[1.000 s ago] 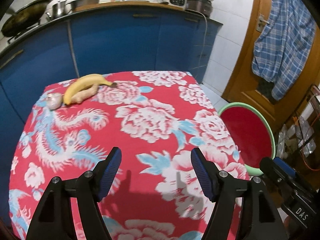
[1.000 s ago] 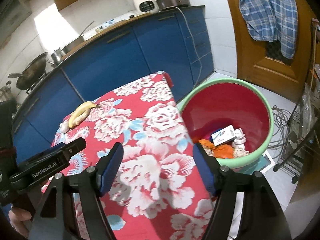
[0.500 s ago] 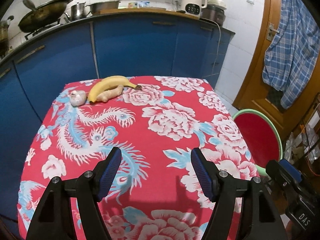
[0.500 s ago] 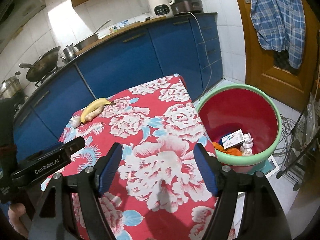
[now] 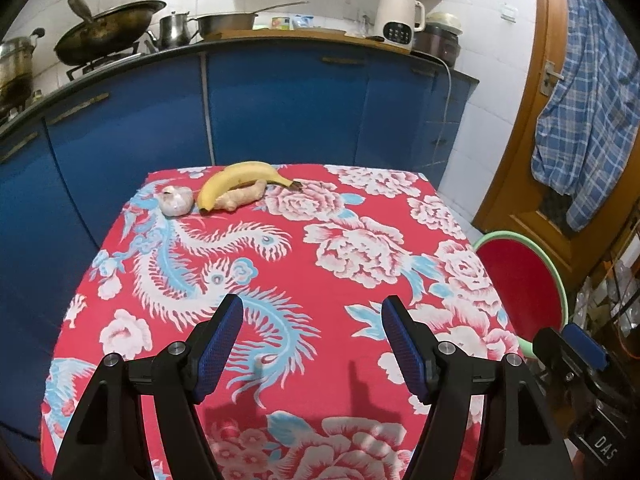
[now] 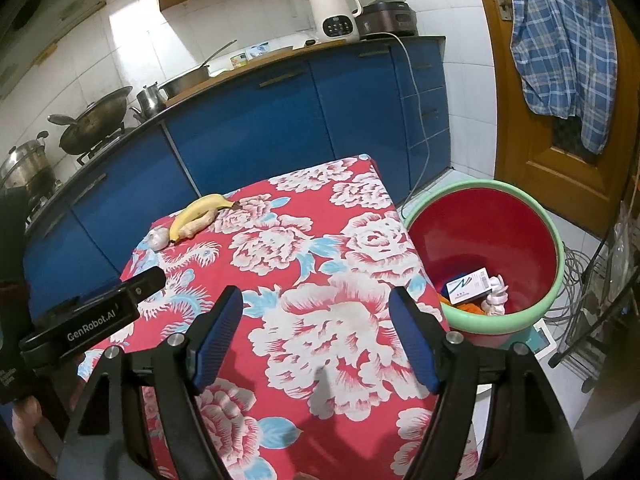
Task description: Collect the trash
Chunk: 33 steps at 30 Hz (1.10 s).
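A red bin with a green rim (image 6: 556,240) stands on the floor right of the table; inside lie a small box (image 6: 468,286), orange scraps and a white item. The bin also shows in the left wrist view (image 5: 516,276). On the red floral tablecloth (image 5: 280,264), at the far left, lie a banana (image 5: 236,178), a ginger root (image 5: 242,198) and a garlic bulb (image 5: 175,200); they also show in the right wrist view (image 6: 200,210). My left gripper (image 5: 312,322) and right gripper (image 6: 316,314) are both open and empty above the table's near part.
Blue kitchen cabinets (image 5: 280,108) stand behind the table, with a wok (image 5: 106,36), pots and a white kettle (image 5: 396,16) on the counter. A wooden door (image 6: 560,92) with a plaid shirt hanging on it is at the right. Cables and a rack lie beside the bin.
Both grippers have pulled back and risen, so more of the table and counter shows. Both stay open and empty. Nothing on the table moved.
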{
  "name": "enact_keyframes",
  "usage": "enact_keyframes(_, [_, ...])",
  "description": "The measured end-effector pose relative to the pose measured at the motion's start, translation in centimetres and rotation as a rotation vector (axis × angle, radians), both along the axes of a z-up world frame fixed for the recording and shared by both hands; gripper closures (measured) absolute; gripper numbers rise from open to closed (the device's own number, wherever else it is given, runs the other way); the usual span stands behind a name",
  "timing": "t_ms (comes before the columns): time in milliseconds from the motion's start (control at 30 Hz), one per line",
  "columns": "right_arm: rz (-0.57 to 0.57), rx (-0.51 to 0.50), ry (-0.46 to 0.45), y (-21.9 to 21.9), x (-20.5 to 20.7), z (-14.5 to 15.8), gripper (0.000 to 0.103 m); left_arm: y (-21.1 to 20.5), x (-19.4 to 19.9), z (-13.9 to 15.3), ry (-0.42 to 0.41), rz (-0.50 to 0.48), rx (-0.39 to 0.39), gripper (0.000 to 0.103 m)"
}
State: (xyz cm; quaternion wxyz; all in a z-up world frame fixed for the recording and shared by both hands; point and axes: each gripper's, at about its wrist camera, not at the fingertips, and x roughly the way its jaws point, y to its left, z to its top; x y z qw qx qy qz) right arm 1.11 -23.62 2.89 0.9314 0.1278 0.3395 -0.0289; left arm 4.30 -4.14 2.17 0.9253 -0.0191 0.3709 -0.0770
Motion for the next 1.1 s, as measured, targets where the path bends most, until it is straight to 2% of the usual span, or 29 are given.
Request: enact_keyframes(1100, [0.002, -0.004, -0.001, 0.09, 0.04, 0.07, 0.028, 0.27, -0.03, 0.20, -0.005, 0.007, 0.006, 0.030])
